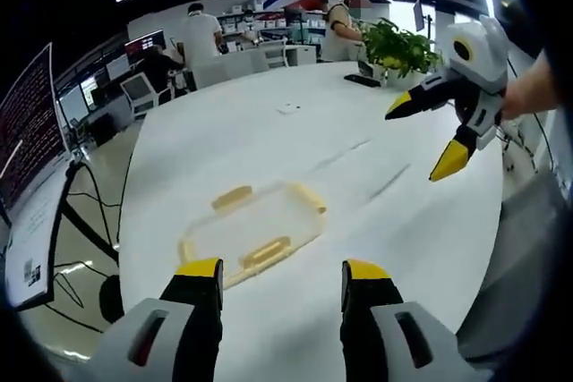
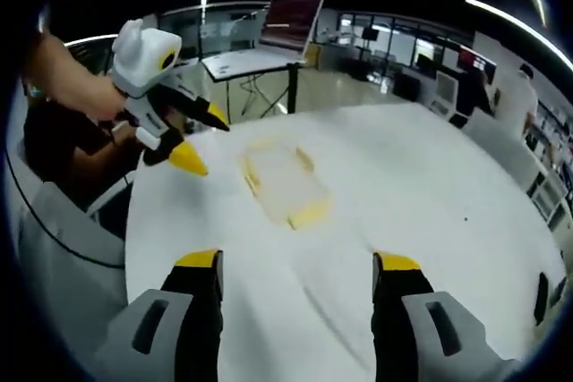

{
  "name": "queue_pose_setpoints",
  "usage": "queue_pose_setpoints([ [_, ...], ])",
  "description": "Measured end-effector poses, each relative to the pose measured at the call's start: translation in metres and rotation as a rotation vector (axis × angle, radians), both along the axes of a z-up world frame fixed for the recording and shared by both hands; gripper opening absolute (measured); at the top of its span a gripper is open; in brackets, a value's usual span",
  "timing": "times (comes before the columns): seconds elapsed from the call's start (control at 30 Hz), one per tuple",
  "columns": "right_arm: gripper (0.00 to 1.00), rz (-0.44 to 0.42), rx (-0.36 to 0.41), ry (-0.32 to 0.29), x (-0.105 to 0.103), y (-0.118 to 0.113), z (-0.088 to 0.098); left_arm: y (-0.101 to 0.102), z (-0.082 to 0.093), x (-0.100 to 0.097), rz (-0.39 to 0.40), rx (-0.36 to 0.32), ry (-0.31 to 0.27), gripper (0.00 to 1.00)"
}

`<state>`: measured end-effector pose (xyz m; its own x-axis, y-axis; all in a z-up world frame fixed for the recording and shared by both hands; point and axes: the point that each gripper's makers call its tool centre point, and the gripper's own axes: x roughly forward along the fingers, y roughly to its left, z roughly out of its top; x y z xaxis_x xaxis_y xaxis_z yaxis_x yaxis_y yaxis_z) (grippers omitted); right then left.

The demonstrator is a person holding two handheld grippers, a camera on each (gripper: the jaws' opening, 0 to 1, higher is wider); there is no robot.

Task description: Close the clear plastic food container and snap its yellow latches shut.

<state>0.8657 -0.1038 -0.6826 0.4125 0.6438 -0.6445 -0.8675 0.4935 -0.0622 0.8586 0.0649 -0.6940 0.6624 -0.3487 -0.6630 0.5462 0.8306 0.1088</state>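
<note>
The clear plastic container (image 1: 253,233) with yellow latches (image 1: 266,251) lies flat on the white counter (image 1: 358,158), just ahead of the left gripper (image 1: 280,282), whose fingers are spread and hold nothing; the right gripper (image 2: 296,273) hovers apart from it, fingers likewise spread and empty

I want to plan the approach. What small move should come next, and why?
Probably bring both grippers down toward the container. It lies flat on the white table with its yellow latches sticking out, and the left gripper and right gripper both hang open above the table, apart from it.
</note>
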Motion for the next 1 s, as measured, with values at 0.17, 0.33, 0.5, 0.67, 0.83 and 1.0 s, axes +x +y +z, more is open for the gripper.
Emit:
queue_pose_setpoints([
  [0.17,0.65,0.06,-0.02,0.002,0.004,0.013,-0.004,0.007,0.001,0.006,-0.047,0.034,0.004,0.48],
  [0.33,0.65,0.115,-0.051,0.008,0.009,0.022,-0.01,0.014,0.001,0.011,-0.075,0.052,0.006,0.48],
  [0.5,0.63,0.184,-0.109,0.004,0.015,0.029,-0.017,0.021,-0.002,0.015,-0.092,0.06,0.014,0.48],
  [0.67,0.63,0.218,-0.119,-0.008,0.026,0.044,-0.014,0.025,-0.007,0.019,-0.119,0.069,0.026,0.48],
  [0.83,0.63,0.219,-0.103,0.0,0.034,0.054,-0.017,0.026,-0.011,0.025,-0.15,0.075,0.036,0.49],
  [1.0,0.63,0.215,-0.103,0.037,0.037,0.054,-0.027,0.029,-0.013,0.033,-0.194,0.086,0.051,0.49],
])
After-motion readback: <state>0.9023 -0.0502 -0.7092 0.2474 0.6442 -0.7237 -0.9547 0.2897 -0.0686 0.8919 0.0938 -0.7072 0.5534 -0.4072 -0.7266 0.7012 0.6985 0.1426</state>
